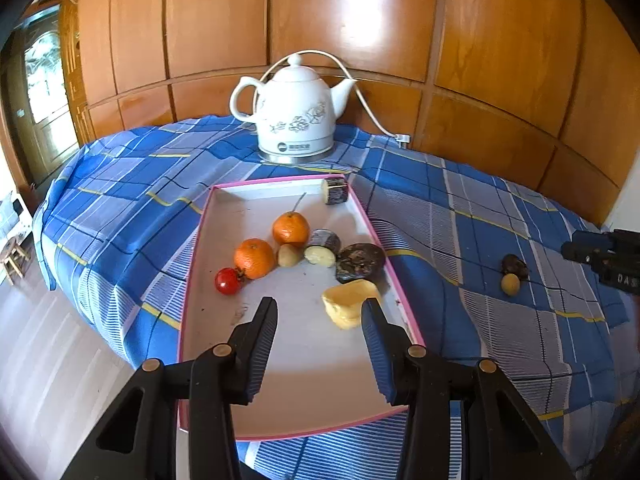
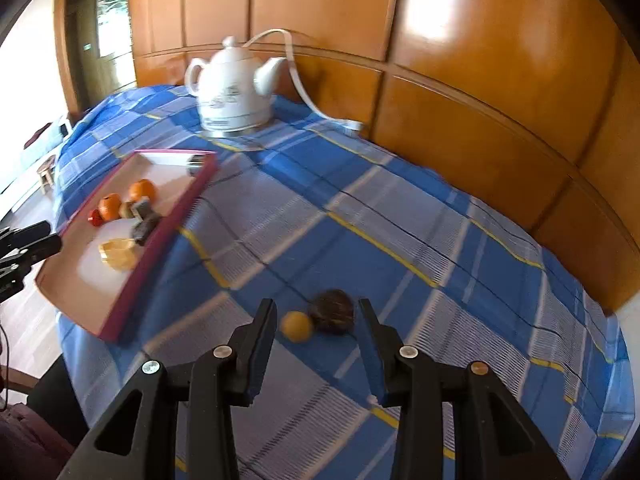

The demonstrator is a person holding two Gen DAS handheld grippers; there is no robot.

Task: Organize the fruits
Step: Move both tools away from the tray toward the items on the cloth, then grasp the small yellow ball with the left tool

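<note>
Blue plaid cloth is seen beneath both spread, empty jaw pairs; pink-rimmed tray below left gripper; wood panelling is seen beyond; right gripper frames two small fruits.

- The wall panels across the top of the frame are glossy varnished wood with a bright glare patch.
- The tablecloth is matt woven cloth, creased.
- The teapot at upper centre looks like glazed ceramic, on a shiny metal base ring.
- The tray has a smooth, faintly sheeny white floor.
- The two oranges have dimpled, slightly shiny skin.
- The gripper fingers are matt black plastic with ribbed pads.
</note>
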